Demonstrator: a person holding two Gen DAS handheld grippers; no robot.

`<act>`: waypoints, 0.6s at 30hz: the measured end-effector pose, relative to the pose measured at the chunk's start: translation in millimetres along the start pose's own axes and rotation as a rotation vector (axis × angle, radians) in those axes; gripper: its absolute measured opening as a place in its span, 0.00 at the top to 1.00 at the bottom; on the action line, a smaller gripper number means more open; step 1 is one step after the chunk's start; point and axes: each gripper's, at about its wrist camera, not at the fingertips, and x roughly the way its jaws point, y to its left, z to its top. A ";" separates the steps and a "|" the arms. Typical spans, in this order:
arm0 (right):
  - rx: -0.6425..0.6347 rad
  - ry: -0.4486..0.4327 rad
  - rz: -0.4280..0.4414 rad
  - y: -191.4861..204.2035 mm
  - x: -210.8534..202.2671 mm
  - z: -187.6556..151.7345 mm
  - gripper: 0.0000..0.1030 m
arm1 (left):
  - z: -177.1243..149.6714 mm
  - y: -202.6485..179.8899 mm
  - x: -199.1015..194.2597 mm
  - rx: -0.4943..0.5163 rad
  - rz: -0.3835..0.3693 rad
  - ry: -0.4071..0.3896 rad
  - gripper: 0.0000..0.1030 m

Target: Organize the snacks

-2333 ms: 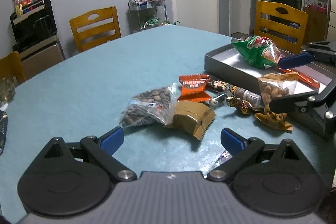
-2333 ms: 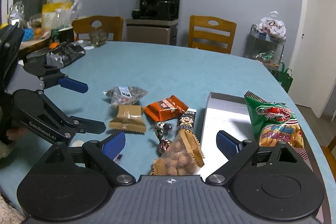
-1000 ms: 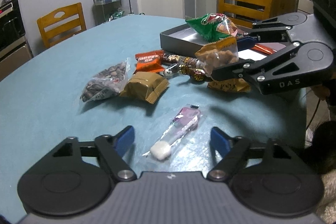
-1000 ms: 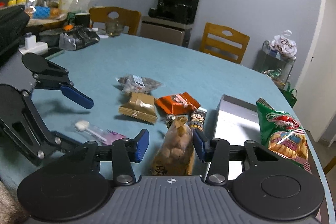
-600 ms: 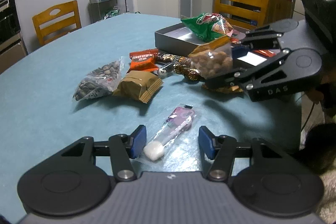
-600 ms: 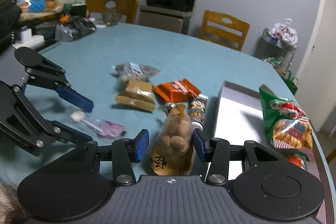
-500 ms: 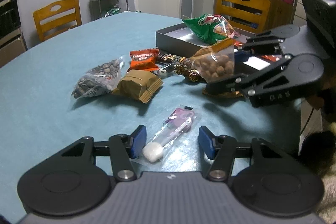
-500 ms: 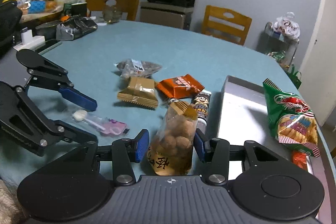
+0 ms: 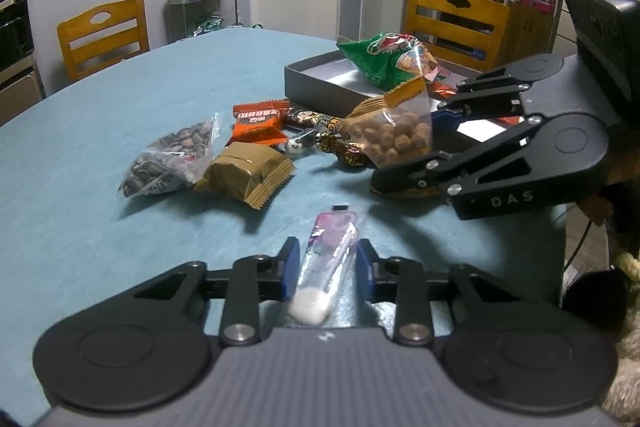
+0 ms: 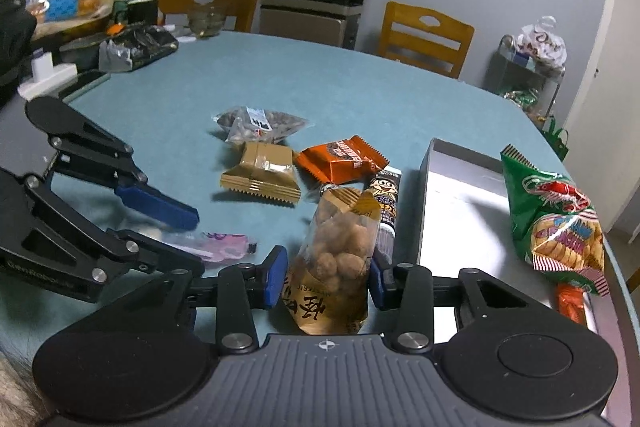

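Left gripper (image 9: 325, 269) closing around the purple-wrapped lollipop (image 9: 326, 263) lying flat on the teal table (image 9: 120, 227), pads just beside the wrapper; contact unclear. Right gripper (image 10: 326, 277) pinching the upright peanut bag (image 10: 338, 255), jaws closing, just beside the grey tray (image 10: 424, 199).

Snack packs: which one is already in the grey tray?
The green prawn-cracker bag, lying on the grey tray at its far side. The brown, orange and seed packs all lie on the table.
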 end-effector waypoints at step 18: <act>0.098 -0.035 0.056 -9.8 -4.6 -0.7 0.70 | 2.2 18.3 -12.6 -0.040 0.090 -0.047 0.96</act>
